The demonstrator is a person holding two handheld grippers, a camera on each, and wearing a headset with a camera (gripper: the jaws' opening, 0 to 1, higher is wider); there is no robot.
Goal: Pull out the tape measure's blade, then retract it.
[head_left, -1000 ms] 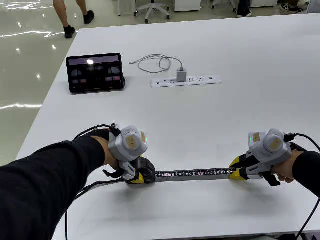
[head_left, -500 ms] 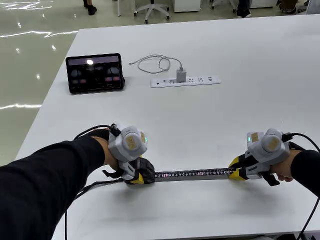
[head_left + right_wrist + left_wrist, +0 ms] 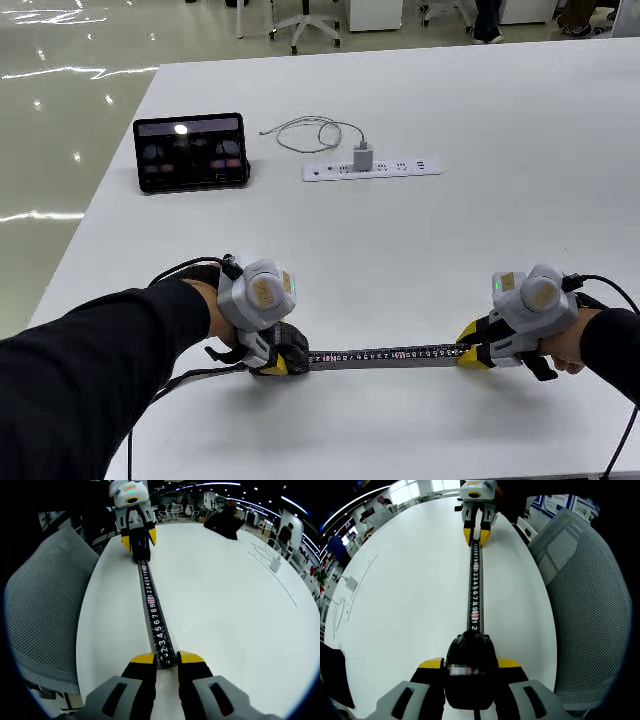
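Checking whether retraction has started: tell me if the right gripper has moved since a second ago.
No. Measured against the power strip, the right gripper stays put, jaws shut on the blade; the slight downward drift of the picture is the camera's.

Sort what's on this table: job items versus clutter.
In the job: tape measure case, clamped by the left gripper; blade, pulled out, its end pinched by the right gripper.
Lying about: tablet, power strip, charger with cable.

Case [image 3: 293, 346] in left tongs [image 3: 283, 363], blade [image 3: 385, 354] in right tongs [image 3: 469, 356].
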